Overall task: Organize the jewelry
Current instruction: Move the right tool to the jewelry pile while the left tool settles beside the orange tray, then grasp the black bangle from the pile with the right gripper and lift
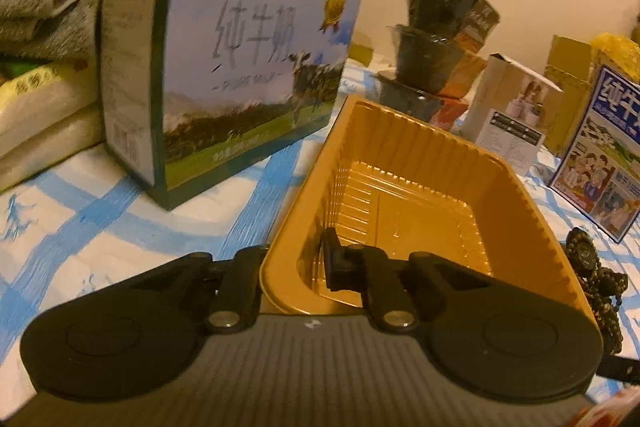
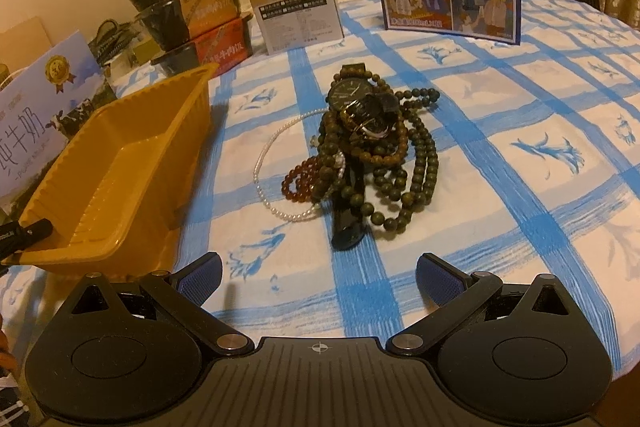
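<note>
Nothing is sorted yet: the gold tray (image 1: 404, 183) at frame centre sits bare, its near wall pinched by the closed left gripper (image 1: 294, 259). The jewelry pile (image 2: 360, 143) of watches and bead strands lies mid-frame on the checked surface (image 2: 520, 163), beyond the wide-open, unladen right gripper (image 2: 318, 281)

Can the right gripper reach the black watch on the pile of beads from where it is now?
Probably yes: the right gripper is open, facing the black watch, with only bare tablecloth between; the bead necklaces tangle around it.
</note>
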Demonstrator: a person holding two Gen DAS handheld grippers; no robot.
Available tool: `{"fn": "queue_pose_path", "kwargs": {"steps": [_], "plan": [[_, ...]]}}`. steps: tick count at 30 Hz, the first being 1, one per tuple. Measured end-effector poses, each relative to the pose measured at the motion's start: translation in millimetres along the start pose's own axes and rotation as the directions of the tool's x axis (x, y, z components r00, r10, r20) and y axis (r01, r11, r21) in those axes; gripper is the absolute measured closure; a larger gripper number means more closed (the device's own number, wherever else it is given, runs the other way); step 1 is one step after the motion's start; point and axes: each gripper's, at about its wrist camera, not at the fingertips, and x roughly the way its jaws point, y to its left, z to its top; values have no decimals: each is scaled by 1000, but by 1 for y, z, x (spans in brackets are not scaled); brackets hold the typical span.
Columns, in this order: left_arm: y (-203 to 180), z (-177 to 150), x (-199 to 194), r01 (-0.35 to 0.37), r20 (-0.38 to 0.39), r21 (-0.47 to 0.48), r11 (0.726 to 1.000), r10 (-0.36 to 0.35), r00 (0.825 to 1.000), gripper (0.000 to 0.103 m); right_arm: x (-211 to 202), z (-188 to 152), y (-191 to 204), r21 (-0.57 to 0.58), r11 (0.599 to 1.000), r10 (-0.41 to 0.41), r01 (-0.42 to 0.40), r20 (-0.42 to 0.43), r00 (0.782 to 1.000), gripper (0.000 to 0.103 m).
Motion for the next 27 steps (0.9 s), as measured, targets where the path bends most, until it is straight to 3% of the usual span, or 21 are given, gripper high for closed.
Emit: {"fn": "queue_pose_path", "kwargs": {"steps": [12,17,21,27], "plan": [[-46,12,3,8,105,151,989,-24,994,92,-3,18,-24,-17,999,-28,30,92,995,0],[-61,12,7,13,106,171,985,-32,994,92,-4,34,-33,20,1000,0,-3,140,990,20],[-64,13,8,10,108,184,983,-31,994,92,-2,46,-45,116,992,32,-52,171,985,46],[-65,12,5,8,112,193,981,-30,993,93,8,64,-72,346,926,86,-149,191,978,56]]}}
